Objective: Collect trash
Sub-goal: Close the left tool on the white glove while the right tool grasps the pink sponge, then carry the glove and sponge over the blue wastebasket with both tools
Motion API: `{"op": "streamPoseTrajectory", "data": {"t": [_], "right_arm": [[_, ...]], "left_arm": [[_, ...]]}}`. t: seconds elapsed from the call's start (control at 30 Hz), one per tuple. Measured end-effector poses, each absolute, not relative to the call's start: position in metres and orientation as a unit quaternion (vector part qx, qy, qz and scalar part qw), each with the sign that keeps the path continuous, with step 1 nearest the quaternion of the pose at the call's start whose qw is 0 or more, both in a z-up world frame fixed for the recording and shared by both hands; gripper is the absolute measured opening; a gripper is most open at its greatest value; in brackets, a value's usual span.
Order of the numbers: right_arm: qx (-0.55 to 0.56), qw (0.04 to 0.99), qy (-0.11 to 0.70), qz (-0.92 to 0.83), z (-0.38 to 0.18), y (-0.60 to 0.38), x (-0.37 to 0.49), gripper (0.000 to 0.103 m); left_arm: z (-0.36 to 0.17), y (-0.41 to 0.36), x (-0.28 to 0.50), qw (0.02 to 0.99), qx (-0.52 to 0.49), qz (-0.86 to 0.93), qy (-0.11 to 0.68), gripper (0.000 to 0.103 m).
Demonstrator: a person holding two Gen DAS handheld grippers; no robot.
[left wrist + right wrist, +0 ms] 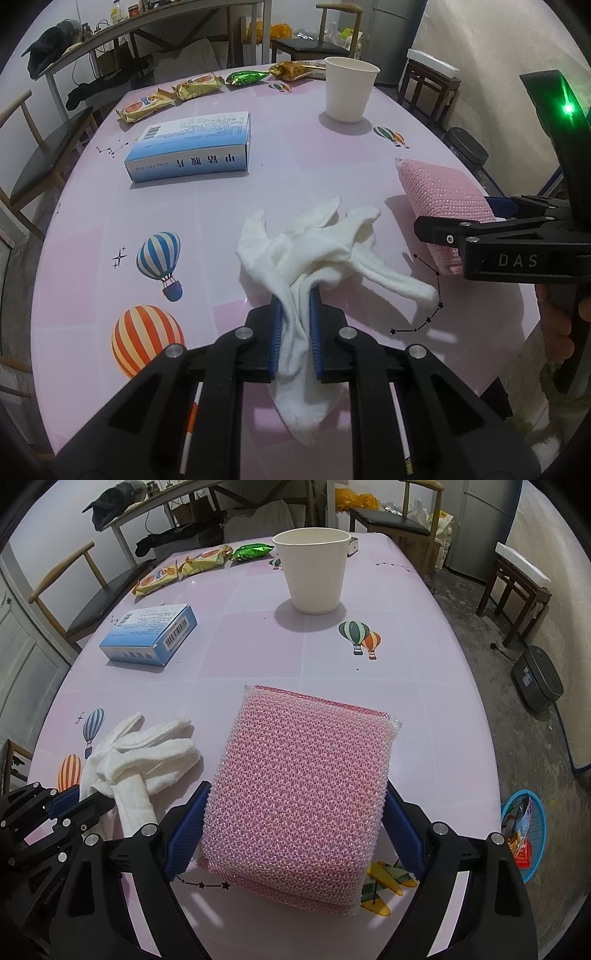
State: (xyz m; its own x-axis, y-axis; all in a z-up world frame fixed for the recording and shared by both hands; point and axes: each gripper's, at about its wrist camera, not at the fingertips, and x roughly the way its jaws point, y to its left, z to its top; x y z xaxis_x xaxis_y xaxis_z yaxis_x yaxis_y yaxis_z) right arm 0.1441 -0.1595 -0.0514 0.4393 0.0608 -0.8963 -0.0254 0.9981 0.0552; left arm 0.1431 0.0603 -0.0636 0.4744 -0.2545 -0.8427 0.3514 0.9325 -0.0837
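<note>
Along the far left edge of the pink counter (207, 206) lie two yellow snack packets (147, 105) and a green foil wrapper (245, 77), with a blue medicine box (192, 147) flat nearer the middle. In front of it, the left gripper (295, 332) has its jaws closed on a bunch of white gloves (314, 251); the cloth is pinched between the blue pads, and the glove fingers fan out over the counter beyond them. A white paper cup (312, 572) stands upright toward the far side, well apart from the gloves. To the right, the right gripper (293, 827) holds a pink mesh sponge (299, 786): its jaws stand wide, each blue pad against a side of the sponge. On the floor at the far right sits a blue basket (532, 834) with wrappers in it.
</note>
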Motion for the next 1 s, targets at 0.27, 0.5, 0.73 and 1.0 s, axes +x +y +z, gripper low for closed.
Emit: {"op": "streamPoseTrajectory", "data": {"t": [0.27,0.5,0.73,1.0], "right_arm": [[0.017,0.849,0.527,0.025,-0.049,-0.160,0.144,0.085],[0.021,0.851,0.524,0.026,-0.045,-0.161,0.143,0.085],[0.023,0.854,0.520,0.028,-0.042,-0.162,0.140,0.085],[0.030,0.854,0.519,0.031,-0.042,-0.164,0.138,0.085]], "left_arm": [[-0.060,0.060,0.141,0.860,0.050,-0.176,0.477,0.012],[-0.054,0.061,0.139,0.863,0.048,-0.177,0.471,0.011],[-0.048,0.060,0.135,0.867,0.047,-0.179,0.463,0.011],[-0.039,0.060,0.133,0.872,0.047,-0.178,0.453,0.011]]}}
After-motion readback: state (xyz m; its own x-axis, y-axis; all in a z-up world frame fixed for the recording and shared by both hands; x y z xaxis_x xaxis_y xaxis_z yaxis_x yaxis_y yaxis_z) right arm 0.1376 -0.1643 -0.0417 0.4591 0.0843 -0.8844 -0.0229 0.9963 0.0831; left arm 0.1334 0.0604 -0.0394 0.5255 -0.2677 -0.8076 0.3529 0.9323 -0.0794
